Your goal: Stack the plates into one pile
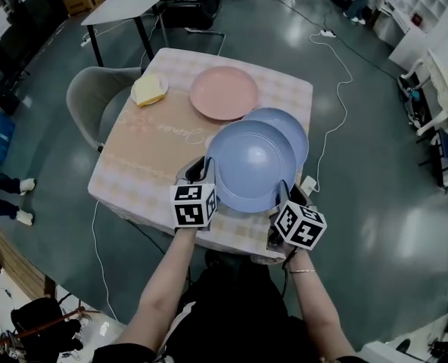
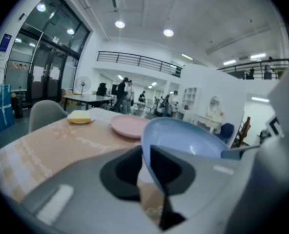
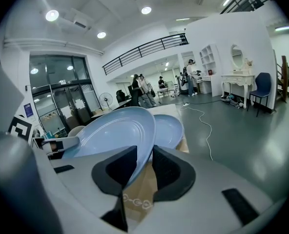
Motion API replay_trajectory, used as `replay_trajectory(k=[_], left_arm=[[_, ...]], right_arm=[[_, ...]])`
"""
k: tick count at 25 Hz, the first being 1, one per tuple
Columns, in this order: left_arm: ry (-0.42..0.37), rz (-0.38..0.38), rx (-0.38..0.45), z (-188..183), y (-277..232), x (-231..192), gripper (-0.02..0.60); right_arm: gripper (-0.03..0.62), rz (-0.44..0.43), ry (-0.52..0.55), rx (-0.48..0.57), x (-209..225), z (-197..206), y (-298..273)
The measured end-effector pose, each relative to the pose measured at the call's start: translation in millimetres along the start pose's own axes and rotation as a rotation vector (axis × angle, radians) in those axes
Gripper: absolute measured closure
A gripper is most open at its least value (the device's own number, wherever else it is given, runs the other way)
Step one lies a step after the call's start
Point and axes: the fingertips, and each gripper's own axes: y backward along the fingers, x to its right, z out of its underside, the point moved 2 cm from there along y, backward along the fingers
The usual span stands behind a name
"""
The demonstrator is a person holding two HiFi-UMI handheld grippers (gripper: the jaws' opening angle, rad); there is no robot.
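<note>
Fingers (image 2: 119,173) on the left gripper (image 2: 145,169) are pinched onto the near-left rim of the big light-blue round plate (image 1: 250,165). The right gripper (image 3: 139,172) is clamped on its near-right rim. So the plate hangs between the two, above the checked-cloth table (image 1: 133,180) and partly over a second blue plate (image 1: 292,125) lying just to its far right. Looks mid-carry to me: next it needs lining up over a resting plate, lowering level, then both grips letting go. Count, left to right: one small yellow dish (image 1: 150,89), one pink round plate (image 1: 224,93), two blue plates.
</note>
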Motion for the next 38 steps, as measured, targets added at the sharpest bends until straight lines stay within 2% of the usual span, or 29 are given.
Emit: replay_trajectory(k=[6,19,29,38], left_arm=[[0.015,-0.029,-0.015,-4,-30,28,0.525],[0.084,-0.132,-0.048,2,-90,62,0.520],[0.105,-0.188,-0.092,17,-115,63,0.511],[0.109,-0.210,-0.110,22,-120,64,0.505]], right_arm=[[0.503,-0.028,0.024,-0.020,37,-25,-19],[0.500,-0.117,0.164,-0.097,94,-67,-82],[0.499,-0.163,0.250,-0.154,107,-72,-124],[0.505,-0.168,0.275,-0.164,112,-73,-139]])
